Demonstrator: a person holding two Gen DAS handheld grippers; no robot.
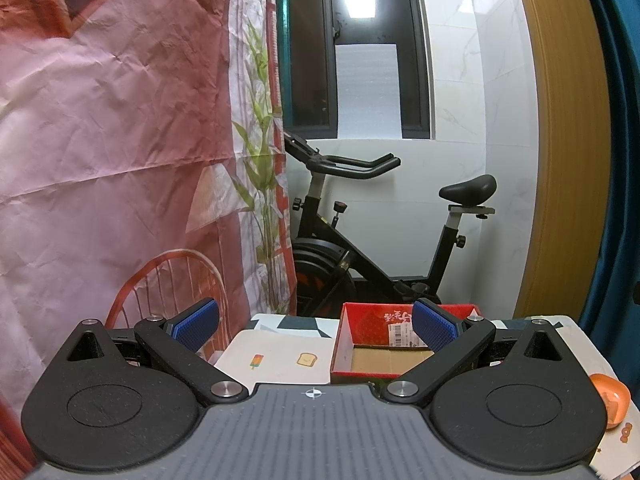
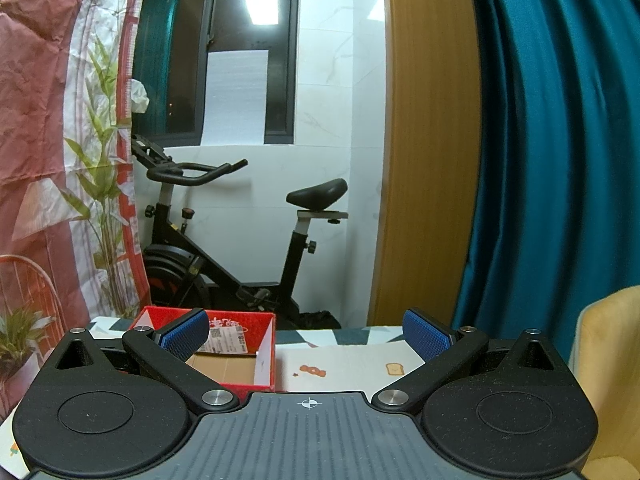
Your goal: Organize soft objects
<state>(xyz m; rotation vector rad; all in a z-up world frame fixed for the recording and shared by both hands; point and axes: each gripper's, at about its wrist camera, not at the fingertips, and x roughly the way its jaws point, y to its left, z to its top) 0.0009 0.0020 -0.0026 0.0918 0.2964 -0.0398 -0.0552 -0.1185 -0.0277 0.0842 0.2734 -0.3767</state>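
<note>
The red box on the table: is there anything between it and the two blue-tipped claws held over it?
Nothing. In both wrist views the red box sits open on the table, and both the left gripper and right gripper are open and holding nothing.

Orange object point(image 1: 610, 402) half hidden behind left tongs point(image 1: 316, 326).

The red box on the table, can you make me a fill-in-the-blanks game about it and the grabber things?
1. The red box on the table has a ____ cardboard bottom.
2. Both the left gripper and the right gripper are ____, holding nothing.
3. Behind the table stands a black exercise ____.
4. The curtain by the wooden panel is ____.

Missing words: brown; open; bike; teal
</note>
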